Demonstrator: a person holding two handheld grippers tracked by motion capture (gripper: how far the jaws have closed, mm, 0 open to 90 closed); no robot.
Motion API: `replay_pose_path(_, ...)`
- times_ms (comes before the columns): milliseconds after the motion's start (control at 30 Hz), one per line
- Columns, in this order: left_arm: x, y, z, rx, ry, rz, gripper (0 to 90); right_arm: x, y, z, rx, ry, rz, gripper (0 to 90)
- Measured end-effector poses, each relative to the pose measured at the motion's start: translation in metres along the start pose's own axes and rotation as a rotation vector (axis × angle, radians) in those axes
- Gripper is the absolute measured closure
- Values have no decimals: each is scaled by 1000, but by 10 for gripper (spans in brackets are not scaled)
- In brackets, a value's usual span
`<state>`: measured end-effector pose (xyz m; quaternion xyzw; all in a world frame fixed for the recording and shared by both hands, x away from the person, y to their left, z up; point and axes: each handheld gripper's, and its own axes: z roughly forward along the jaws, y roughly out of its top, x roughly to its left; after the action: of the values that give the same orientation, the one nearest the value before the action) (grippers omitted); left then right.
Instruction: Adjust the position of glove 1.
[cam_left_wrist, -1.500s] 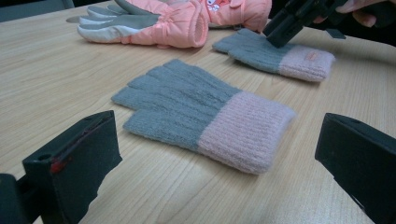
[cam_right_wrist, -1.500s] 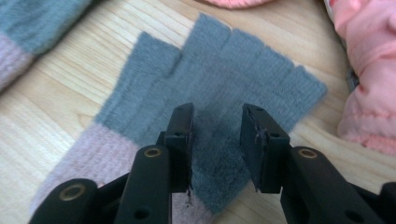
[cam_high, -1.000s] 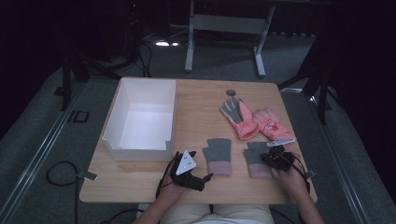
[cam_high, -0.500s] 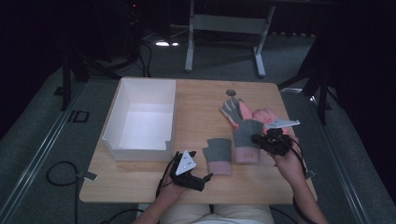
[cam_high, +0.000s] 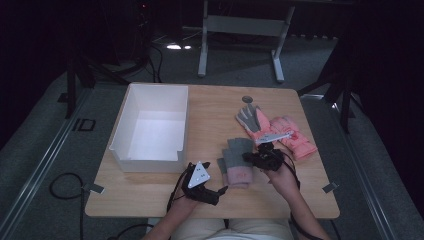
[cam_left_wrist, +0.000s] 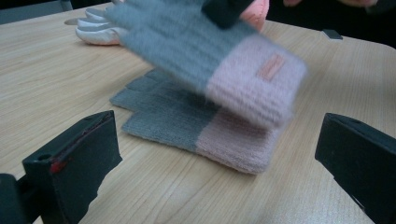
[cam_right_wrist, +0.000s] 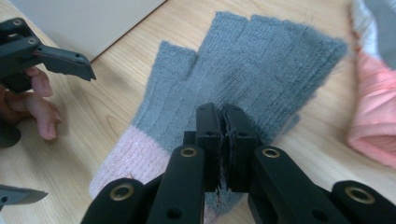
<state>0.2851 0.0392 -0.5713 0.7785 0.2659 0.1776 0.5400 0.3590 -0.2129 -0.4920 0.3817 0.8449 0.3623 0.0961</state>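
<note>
Two grey knit gloves with pink cuffs are in play. One lies flat on the wooden table (cam_left_wrist: 187, 126). The other (cam_left_wrist: 224, 51) hangs just above it, blurred, pinched at its edge by my right gripper (cam_right_wrist: 226, 112), which is shut on it. In the high view this held glove (cam_high: 238, 151) covers most of the lying one, with the right gripper (cam_high: 251, 159) at its right side. My left gripper (cam_high: 216, 191) rests on the table in front of the gloves. Its jaws (cam_left_wrist: 217, 128) stand wide open around nothing.
A white open box (cam_high: 150, 160) stands at the table's left. A pair of pink padded gloves (cam_high: 292, 135), one turned grey palm up (cam_high: 250, 120), lies behind the right gripper. A small dark disc (cam_high: 247, 99) sits near the far edge.
My right gripper lifted the grey glove from the right and carried it left, over the other grey glove. The left gripper stayed put.
</note>
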Motion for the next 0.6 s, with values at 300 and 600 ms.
replay_pose_path(300, 0, 0, 0, 0, 0, -1, 0, 2, -9, 21, 29, 28, 32, 862)
replay_pose_path(600, 1, 0, 0, 7, -2, -2, 0, -3, -17, 35, 59, 13, 47, 855)
